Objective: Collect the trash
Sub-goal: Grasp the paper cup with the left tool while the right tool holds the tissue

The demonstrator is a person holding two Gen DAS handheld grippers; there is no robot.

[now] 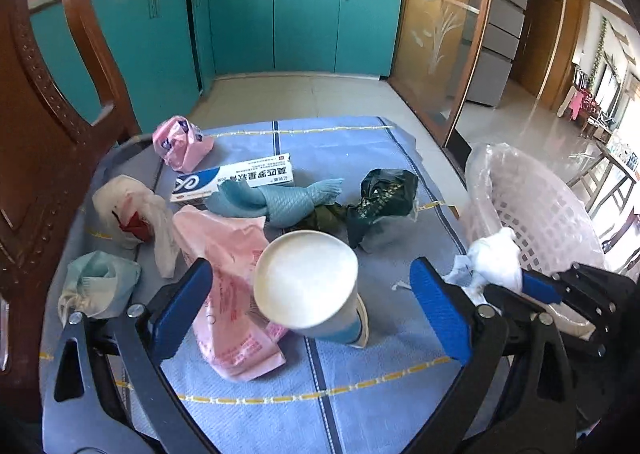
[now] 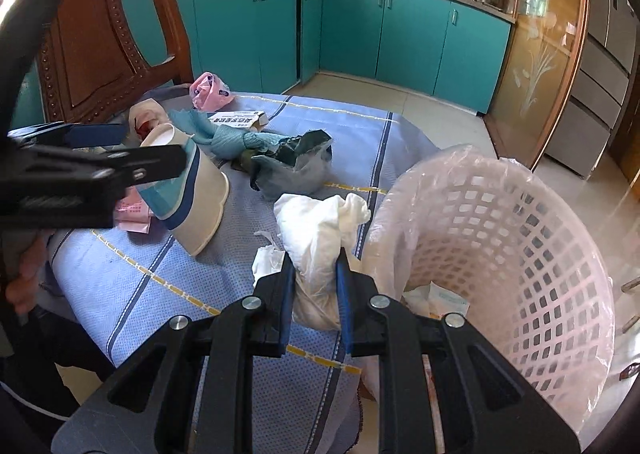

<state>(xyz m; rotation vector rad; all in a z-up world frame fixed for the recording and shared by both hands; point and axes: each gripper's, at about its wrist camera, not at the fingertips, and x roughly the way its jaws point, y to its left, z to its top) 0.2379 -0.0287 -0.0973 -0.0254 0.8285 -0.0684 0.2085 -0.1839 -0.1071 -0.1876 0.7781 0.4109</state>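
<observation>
A white paper cup (image 1: 306, 282) with blue bands leans on the blue tablecloth (image 1: 360, 394), wider end down. My left gripper (image 1: 310, 294) is open, its blue pads (image 1: 184, 306) on either side of the cup with gaps showing. My right gripper (image 2: 315, 266) is shut on a crumpled white bag (image 2: 320, 222), held just above the cloth beside the pale lattice basket (image 2: 500, 234). In the left wrist view that white bag (image 1: 496, 258) and the right gripper (image 1: 540, 288) sit in front of the basket (image 1: 532, 210).
More trash lies on the cloth: a pink bag (image 1: 232, 294), a teal glove (image 1: 284, 202), a dark green wrapper (image 1: 380, 198), a white-blue box (image 1: 232, 178), a pink wrapper (image 1: 182, 142) and two pale bags (image 1: 128, 210). A wooden chair (image 1: 36, 134) stands left.
</observation>
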